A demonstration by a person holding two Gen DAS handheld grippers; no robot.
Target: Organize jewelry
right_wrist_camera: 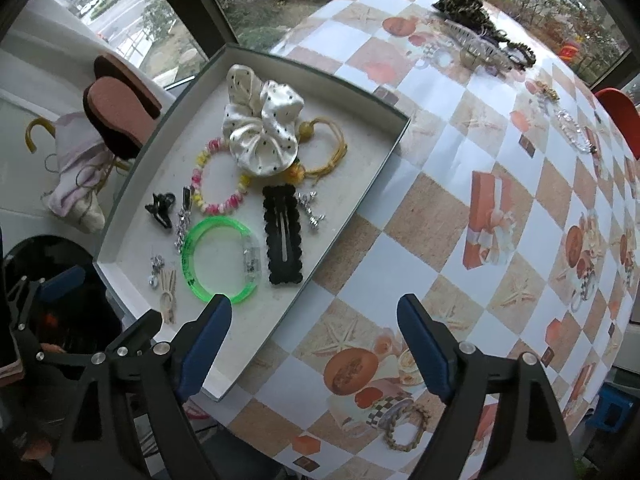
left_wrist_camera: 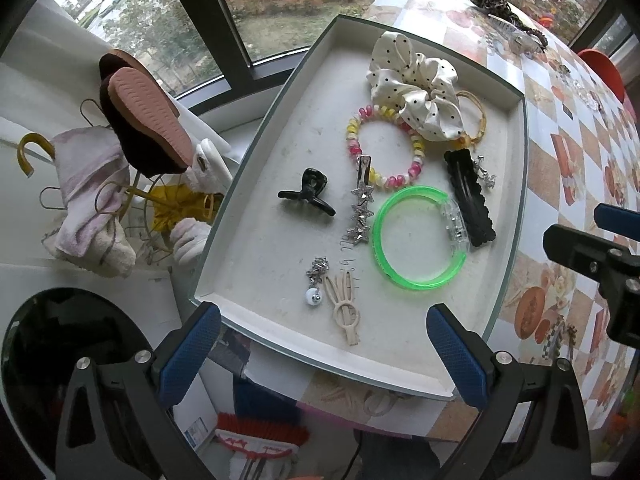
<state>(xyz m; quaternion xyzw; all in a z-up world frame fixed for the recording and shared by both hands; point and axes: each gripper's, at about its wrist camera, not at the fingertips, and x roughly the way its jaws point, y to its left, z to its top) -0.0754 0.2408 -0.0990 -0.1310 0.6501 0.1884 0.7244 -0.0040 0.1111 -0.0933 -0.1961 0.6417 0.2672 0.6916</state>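
Home — slippers [left_wrist_camera: 148, 120], patterned tablecloth [right_wrist_camera: 500, 200]

slippers [left_wrist_camera: 148, 120] | towel [left_wrist_camera: 88, 200] | checkered tablecloth [right_wrist_camera: 460, 200] | possibly umbrella handle [left_wrist_camera: 30, 152]

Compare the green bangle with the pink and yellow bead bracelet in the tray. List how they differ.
The green bangle is one smooth translucent band with a clear block set into it; the bead bracelet is a string of many small pink, yellow and pale beads. The bangle lies free, nearer the grippers; the bracelet lies farther back, partly under the polka-dot scrunchie. Both lie flat in the white tray.
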